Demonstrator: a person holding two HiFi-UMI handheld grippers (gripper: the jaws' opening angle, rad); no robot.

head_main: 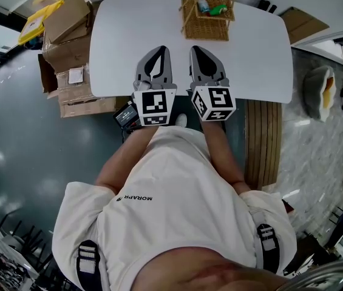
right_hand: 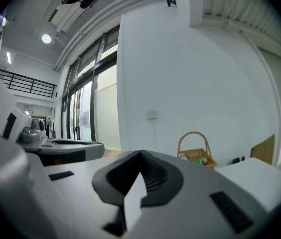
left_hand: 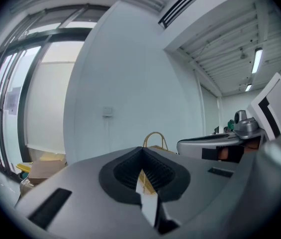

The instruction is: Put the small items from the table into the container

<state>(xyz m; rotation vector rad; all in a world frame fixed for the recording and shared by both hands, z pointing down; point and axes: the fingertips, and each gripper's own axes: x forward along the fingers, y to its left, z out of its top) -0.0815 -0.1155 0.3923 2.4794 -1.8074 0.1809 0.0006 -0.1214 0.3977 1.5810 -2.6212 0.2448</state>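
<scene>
A wicker basket (head_main: 210,12) with a hoop handle stands at the far edge of the white table (head_main: 122,35). Inside it lie a green item (head_main: 218,8) and a small bottle (head_main: 203,5). My left gripper (head_main: 158,51) and right gripper (head_main: 196,50) hover side by side over the table's near edge, pointing at the basket. Both are shut with nothing between their jaws. In the left gripper view the left gripper (left_hand: 142,150) has its tips together, and the basket handle (left_hand: 153,135) rises just beyond. The right gripper view shows the right gripper (right_hand: 140,154) likewise, with the basket (right_hand: 198,156) ahead to the right.
Cardboard boxes (head_main: 68,47) are stacked on the floor left of the table. A slatted wooden bench (head_main: 262,138) stands at the table's right near corner. A white wall (left_hand: 130,83) with a socket lies behind the table.
</scene>
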